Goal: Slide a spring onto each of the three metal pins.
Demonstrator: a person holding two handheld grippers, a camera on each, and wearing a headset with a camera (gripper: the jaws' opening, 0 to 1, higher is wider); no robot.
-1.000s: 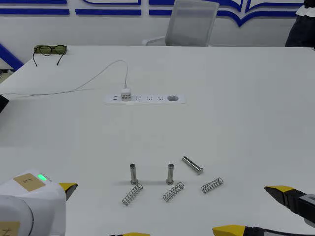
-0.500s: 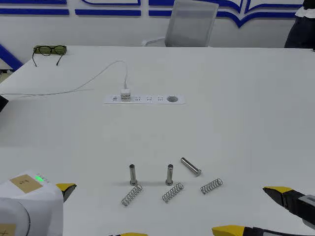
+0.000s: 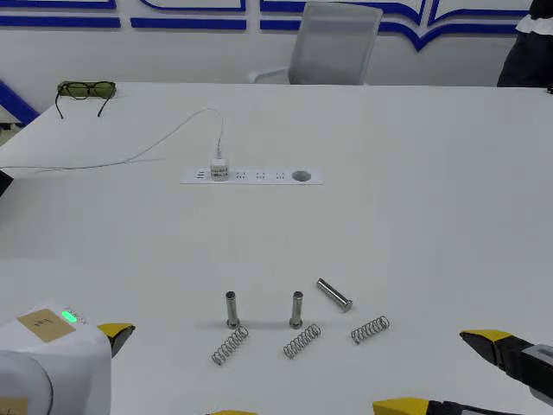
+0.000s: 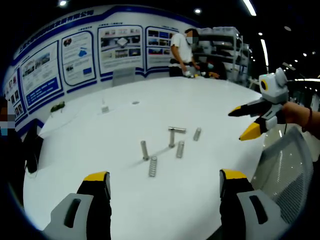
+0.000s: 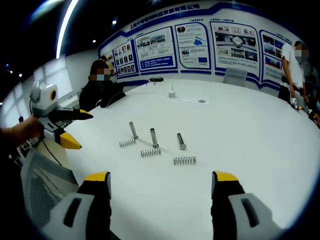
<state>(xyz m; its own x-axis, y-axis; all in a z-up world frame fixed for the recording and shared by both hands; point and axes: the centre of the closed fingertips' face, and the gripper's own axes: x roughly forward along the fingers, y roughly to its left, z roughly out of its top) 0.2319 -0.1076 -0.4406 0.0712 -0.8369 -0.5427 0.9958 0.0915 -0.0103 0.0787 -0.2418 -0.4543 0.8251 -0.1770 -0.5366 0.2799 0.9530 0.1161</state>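
Step one not yet begun, judging by the layout: no spring on any pin. On the near side of the power strip (image 3: 253,176), out on the white bench (image 3: 432,216), a short row of three: left pin (image 3: 232,309) and middle pin (image 3: 297,309) upright, third pin (image 3: 334,294) flat on its side and angled, at the right end. Slightly nearer again from the strip, a loose coil for each: left spring (image 3: 231,344), middle spring (image 3: 302,340), right spring (image 3: 370,328), each just beside its pin.

Holding nothing: left tongs (image 4: 165,176), gaping wide, well to the near side of the strip and left of the row. Same for the right tongs (image 5: 161,176), spread apart and empty, off to the right of the row.

Probably calls next for lowering one set of tongs over a spring, pinching it lightly across the coils, then threading it over a pin's free end while steadying that pin with the other set. Likely needs the lying pin stood up or held first.

Cut off at the bottom of the head view: most of both tongs, leaving yellow tips and part of a white body. Too small to tell: whether spring and pin foot actually touch, and how the upright pins stay standing. Beyond the strip, a pair of glasses (image 3: 86,89) and a chair (image 3: 333,43).
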